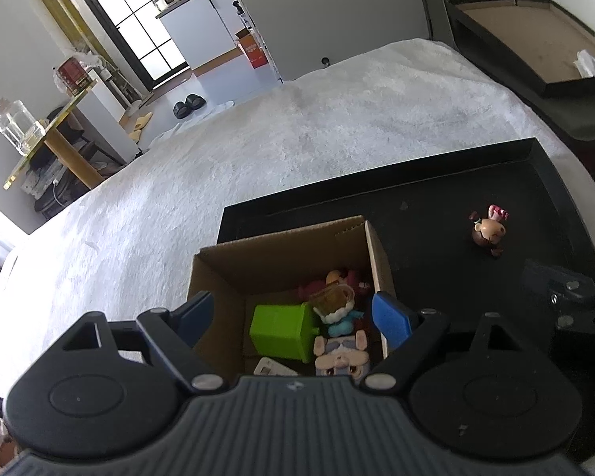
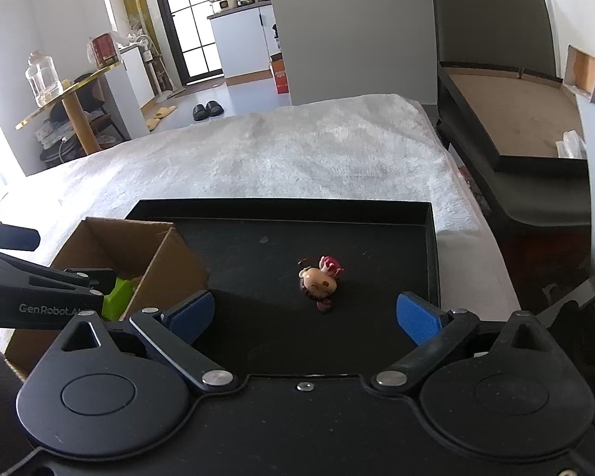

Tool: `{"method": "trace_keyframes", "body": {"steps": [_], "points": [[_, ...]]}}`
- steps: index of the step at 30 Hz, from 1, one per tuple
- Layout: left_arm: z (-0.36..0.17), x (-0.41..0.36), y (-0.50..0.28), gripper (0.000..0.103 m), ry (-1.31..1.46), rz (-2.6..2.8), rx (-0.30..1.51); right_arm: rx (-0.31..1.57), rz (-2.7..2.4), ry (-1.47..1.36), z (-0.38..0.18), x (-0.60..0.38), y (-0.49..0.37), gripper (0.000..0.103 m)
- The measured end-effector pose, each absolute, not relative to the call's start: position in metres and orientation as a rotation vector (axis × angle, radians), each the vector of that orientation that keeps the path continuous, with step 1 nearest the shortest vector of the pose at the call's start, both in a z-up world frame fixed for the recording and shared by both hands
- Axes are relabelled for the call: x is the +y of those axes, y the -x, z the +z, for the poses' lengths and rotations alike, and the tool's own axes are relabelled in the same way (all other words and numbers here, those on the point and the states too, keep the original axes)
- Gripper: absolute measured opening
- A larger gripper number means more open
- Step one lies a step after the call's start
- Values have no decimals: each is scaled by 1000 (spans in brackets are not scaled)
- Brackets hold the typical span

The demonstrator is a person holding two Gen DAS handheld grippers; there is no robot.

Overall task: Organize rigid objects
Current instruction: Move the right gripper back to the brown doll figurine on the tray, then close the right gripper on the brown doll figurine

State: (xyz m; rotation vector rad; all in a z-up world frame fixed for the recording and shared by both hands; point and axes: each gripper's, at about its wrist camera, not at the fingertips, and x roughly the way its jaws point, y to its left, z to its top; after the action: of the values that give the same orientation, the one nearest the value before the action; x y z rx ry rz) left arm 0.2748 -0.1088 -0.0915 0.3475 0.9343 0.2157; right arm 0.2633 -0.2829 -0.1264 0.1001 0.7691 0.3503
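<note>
A small toy figurine (image 2: pixel 321 282) with a brown head and pink hat lies alone on the black tray (image 2: pixel 377 238). My right gripper (image 2: pixel 305 311) stands open just in front of it, blue pads wide apart, nothing between them. An open cardboard box (image 1: pixel 281 250) sits in the tray's left part; inside lie a green block (image 1: pixel 281 331), a bearded figurine (image 1: pixel 335 303) and a flat cartoon-face toy (image 1: pixel 341 355). My left gripper (image 1: pixel 295 315) hangs open over the box, holding nothing. In the left wrist view the lone figurine (image 1: pixel 488 230) lies right of the box.
The tray rests on a white fluffy blanket (image 2: pixel 277 150). A dark bed frame (image 2: pixel 507 127) stands to the right. A gold-edged side table with a glass jar (image 2: pixel 43 79) stands far left; black slippers (image 2: pixel 207 110) lie on the floor beyond.
</note>
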Motion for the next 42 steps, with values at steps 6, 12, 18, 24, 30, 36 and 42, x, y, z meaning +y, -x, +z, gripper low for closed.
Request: {"method": "trace_keyframes", "body": {"steps": [6, 12, 18, 24, 30, 36, 42], "points": [[-94, -113, -291, 86, -363, 228, 941, 781, 379, -104, -137, -283, -283, 92], [-96, -122, -308, 86, -391, 210, 939, 791, 386, -146, -148, -284, -301, 88], [-104, -131, -319, 86, -420, 191, 935, 813, 383, -189, -168, -286, -311, 77], [-118, -131, -325, 82, -423, 208, 930, 834, 376, -202, -182, -280, -318, 70], [-130, -130, -328, 74, -432, 196, 944, 823, 354, -219, -189, -280, -323, 68], [-137, -133, -330, 66, -437, 179, 946, 829, 362, -209, -195, -274, -327, 57], [-140, -136, -330, 57, -419, 181, 945, 828, 372, -208, -198, -270, -327, 37]]}}
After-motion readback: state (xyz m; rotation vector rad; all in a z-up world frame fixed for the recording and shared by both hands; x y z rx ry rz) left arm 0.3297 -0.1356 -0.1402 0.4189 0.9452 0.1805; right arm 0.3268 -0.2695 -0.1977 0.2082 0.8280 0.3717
